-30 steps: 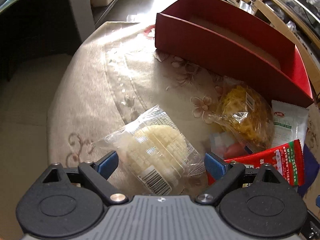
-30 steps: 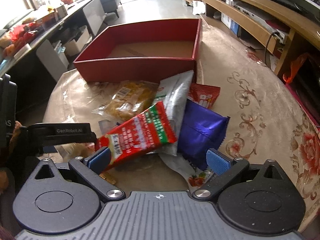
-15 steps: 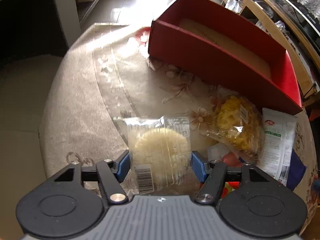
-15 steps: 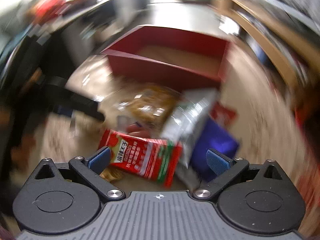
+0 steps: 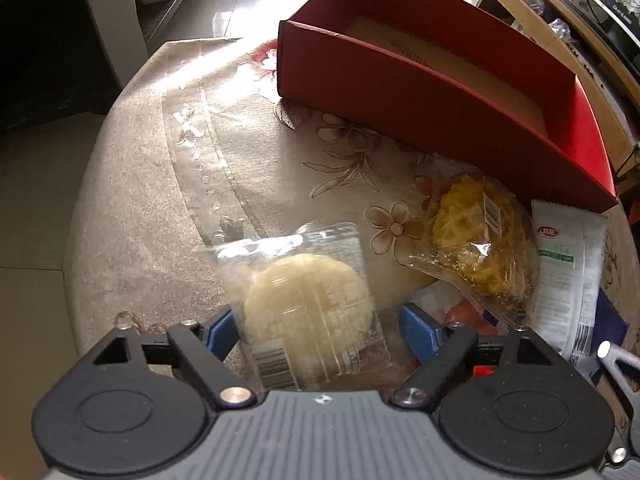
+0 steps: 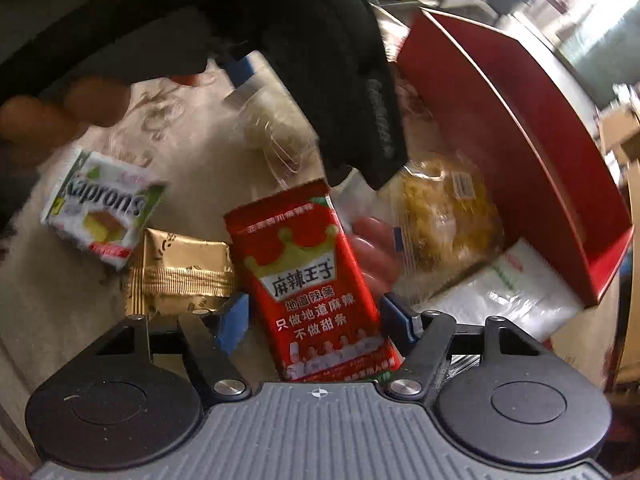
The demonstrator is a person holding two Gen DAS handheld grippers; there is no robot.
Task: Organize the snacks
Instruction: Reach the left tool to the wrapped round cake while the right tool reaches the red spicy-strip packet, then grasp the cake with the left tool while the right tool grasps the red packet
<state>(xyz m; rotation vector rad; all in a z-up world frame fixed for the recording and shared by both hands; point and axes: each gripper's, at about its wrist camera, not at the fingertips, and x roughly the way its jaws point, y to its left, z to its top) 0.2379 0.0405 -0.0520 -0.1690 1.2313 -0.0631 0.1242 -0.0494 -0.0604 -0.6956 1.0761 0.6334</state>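
— Left gripper [image 5: 316, 326]?
— Fingers on either side of a clear-wrapped pale round cake [image 5: 306, 306]; left pad touching, right pad apart. Whether it pinches, cannot tell.
— Right gripper [image 6: 314, 318]?
— Fingers closed against a red spicy-strip packet [image 6: 316, 280], gripping its sides.
— Location of goods?
— On the floral-cloth worktop [image 5: 240, 152], beside the red box [image 5: 420, 92]. Yellow pastry bag [image 5: 476, 236] and white sachet [image 5: 568, 276] lie against its wall.

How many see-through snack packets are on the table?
2. One holding a pale round cake sits between the left fingers; one of yellow crisps lies beside the red box. Others may hide in the pile.
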